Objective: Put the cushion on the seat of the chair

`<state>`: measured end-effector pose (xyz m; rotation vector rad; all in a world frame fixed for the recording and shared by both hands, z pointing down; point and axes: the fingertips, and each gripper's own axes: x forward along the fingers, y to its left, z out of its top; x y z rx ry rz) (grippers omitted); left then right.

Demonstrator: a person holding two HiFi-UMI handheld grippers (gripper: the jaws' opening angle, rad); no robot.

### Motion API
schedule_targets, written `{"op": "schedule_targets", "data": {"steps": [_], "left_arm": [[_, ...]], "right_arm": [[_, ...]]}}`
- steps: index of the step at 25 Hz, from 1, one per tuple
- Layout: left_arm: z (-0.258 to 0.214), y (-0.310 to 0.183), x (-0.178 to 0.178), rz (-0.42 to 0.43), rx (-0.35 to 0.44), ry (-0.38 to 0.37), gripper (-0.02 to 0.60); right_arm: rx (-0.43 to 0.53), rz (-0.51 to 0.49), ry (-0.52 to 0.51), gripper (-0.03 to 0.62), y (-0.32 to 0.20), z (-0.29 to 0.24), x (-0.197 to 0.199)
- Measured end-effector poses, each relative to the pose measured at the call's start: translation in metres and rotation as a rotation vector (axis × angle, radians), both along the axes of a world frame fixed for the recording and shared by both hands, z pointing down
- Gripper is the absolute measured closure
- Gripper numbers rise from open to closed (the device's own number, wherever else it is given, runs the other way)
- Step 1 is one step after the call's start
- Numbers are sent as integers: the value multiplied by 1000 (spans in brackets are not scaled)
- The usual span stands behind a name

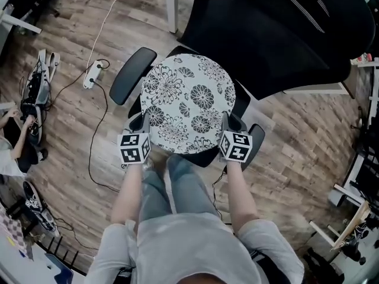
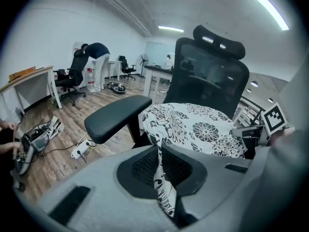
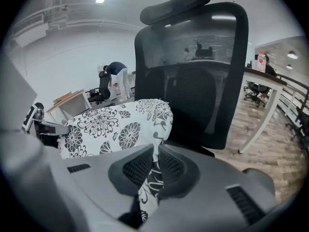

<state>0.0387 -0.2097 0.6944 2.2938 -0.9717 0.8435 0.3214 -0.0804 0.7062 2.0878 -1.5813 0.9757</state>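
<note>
We found the cushion point(image 1: 188, 102) over the seat point(image 1: 201, 157) of the chair point(image 1: 296, 52), between its armrests, printed face up and about level; being round, it had no long axis to align. The left gripper point(image 1: 144, 124) was clenched on a fold of the rim beside one armrest point(image 1: 131, 74) and the right gripper point(image 1: 228, 123) was clenched on the rim beside the other point(image 1: 256, 136), so the cushion lay ahead of both, toward the backrest point(image 1: 249, 22), and neither was nearer. We could not tell whether its underside touched the seat; we judged the coming move to be straight down onto it.
</note>
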Motion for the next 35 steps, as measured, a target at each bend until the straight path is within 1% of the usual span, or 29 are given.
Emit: {"op": "schedule_targets", "data": {"steps": [3,7,12,16,23,31,35], "left_arm": [[15,-1,-4,-9,-13,-23,563],[35,-2,-6,4,-23,-52,563],[57,-7,-6,-4,-40,-68,563],[80,-10,-6,7,-58,-95,563],[115,-10,-8,12,-89,-134,563],[142,-14,-19,4,-106,-171,563],[157,-15,-23,14,-119,-194,563]], "right_arm": [[-10,-14,-9,566,-3,13,1],[-32,-33,-23,566,-9,32,0],[-70,-54,-36,566,-12,59,0],[-105,-45,-59,566,-11,86,2],[-162,-85,-49,566,-13,121,5],[-229,-72,-53,566,-7,155,9],[-256,-58,-53,566,-6,168,11]]}}
